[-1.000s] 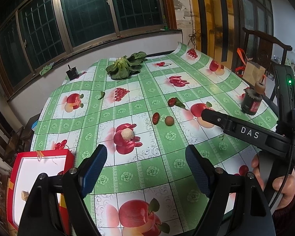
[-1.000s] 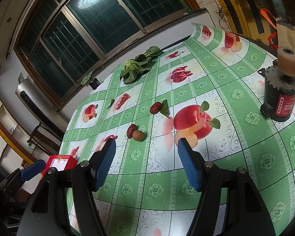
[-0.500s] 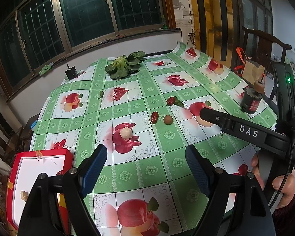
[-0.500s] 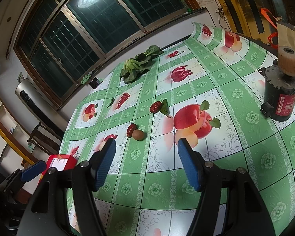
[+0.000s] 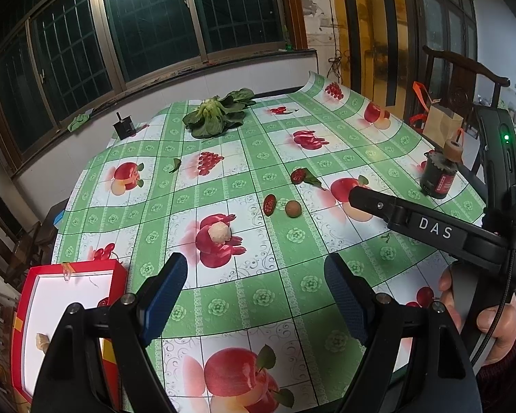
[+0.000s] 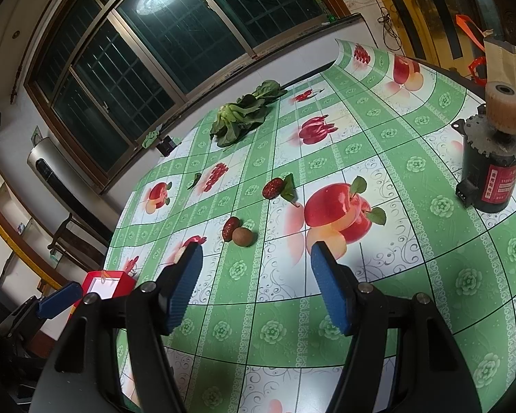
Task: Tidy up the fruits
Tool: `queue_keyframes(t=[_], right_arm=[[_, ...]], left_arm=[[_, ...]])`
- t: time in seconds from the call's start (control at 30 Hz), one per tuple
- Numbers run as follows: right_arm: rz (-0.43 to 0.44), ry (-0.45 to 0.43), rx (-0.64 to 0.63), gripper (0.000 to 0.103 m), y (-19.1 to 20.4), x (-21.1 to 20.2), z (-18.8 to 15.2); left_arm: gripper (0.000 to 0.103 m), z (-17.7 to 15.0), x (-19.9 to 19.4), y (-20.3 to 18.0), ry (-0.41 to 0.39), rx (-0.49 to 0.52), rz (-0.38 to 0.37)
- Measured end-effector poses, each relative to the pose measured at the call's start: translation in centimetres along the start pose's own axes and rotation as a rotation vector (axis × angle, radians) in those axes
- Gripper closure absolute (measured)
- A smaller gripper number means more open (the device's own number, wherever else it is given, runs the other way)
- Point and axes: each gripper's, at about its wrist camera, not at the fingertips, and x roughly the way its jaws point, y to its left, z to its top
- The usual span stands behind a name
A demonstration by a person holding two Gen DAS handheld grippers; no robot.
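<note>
While both sets of fingers stand wide apart and hold nothing, the left gripper (image 5: 256, 296) and the right gripper (image 6: 254, 284) hover over the near part of the tablecloth (image 5: 292, 296), so no pick is in hand. From the left gripper outward, a pale rough-skinned fruit (image 5: 219, 233) lies nearest, at about 11 o'clock, resting on a printed red motif. Farther out, at about 12 to 1 o'clock, a dark red date (image 5: 269, 204) and a round brown fruit (image 5: 293, 208) lie just beside each other; contact cannot be confirmed. Beyond them, at 1 o'clock, a second red fruit (image 5: 297, 175) lies against a loose green leaf (image 5: 312, 180). In the right wrist view the same pair sits at about 12 o'clock, just ahead of the fingers, with the brown fruit (image 6: 241, 236) closest. The red box (image 5: 62, 313) stands at 9 o'clock of the left gripper, at the table edge; one pale item and a small red one appear to lie inside, which suggests the sorting has started. At least four fruits remain loose on the cloth, so most of the task is judged outstanding. The leafy vegetable (image 5: 218, 117) at the far end and the dark canister (image 6: 492, 172) at 2 o'clock are not fruit and need no handling.
</note>
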Motion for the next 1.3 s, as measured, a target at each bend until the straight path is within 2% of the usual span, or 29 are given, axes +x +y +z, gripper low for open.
queue_keyframes(t=[1.3], right_arm=[[0.000, 0.000, 0.000, 0.037, 0.00, 0.00, -0.08]], left_arm=[[0.021, -0.31, 0.12, -0.25, 0.003, 0.005, -0.006]])
